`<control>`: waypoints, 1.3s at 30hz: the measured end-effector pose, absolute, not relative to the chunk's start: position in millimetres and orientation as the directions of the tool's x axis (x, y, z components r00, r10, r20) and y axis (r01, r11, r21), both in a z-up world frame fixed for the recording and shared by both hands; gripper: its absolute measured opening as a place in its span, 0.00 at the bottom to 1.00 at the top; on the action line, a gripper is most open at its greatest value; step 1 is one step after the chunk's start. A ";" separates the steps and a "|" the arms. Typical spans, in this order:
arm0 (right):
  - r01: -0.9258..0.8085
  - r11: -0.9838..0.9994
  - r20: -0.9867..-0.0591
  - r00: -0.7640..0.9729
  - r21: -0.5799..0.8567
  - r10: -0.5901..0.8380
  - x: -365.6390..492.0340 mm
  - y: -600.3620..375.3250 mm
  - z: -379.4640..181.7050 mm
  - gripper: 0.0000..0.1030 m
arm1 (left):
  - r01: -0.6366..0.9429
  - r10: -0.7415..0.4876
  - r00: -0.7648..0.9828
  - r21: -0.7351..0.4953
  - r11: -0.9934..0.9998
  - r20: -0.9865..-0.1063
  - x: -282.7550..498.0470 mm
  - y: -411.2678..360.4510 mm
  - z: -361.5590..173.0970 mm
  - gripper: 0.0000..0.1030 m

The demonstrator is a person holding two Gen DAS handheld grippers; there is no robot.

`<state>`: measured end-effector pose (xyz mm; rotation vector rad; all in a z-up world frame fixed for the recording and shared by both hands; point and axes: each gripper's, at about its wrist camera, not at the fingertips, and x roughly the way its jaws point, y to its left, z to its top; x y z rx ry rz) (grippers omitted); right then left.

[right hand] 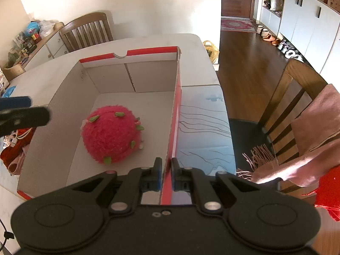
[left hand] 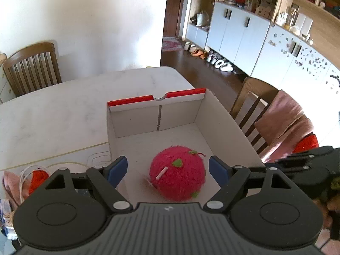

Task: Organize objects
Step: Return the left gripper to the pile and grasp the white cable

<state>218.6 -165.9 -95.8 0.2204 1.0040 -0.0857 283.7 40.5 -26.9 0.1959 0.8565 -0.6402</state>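
Observation:
A fuzzy red plush ball (left hand: 177,173) with green leaf spots lies on the floor of an open cardboard box (left hand: 223,119) with red-edged rims. My left gripper (left hand: 169,169) hangs above it, open, the blue pads wide apart and clear of the plush. In the right wrist view the plush ball (right hand: 110,135) sits left of centre in the box (right hand: 63,97). My right gripper (right hand: 165,175) is shut on the box's right wall at its red rim. One finger (right hand: 21,114) of the left gripper shows at the left edge.
The box stands on a white table (left hand: 53,114). Red and pink cloth items with a white cord (left hand: 27,176) lie left of the box. Wooden chairs (left hand: 31,68) stand around; one chair (right hand: 297,97) at the right carries a pink scarf (right hand: 308,148). A printed lid (right hand: 204,127) lies right of the box.

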 end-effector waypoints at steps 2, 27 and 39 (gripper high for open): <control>0.176 0.974 -0.844 0.535 0.141 0.025 218.5 -165.4 -95.8 0.07 | 0.600 -0.455 0.487 -0.094 0.795 -0.746 278.1 50.5 -23.3 0.81; 0.233 0.967 -0.847 0.530 0.104 -0.036 225.5 -158.8 -91.1 0.07 | 0.343 -0.311 0.595 -0.116 0.932 -0.741 281.0 217.8 -46.0 0.97; 0.245 0.965 -0.851 0.522 0.092 -0.051 229.3 -156.8 -91.1 0.07 | 0.236 -0.188 0.599 -0.053 0.970 -0.778 351.8 251.1 -62.1 0.99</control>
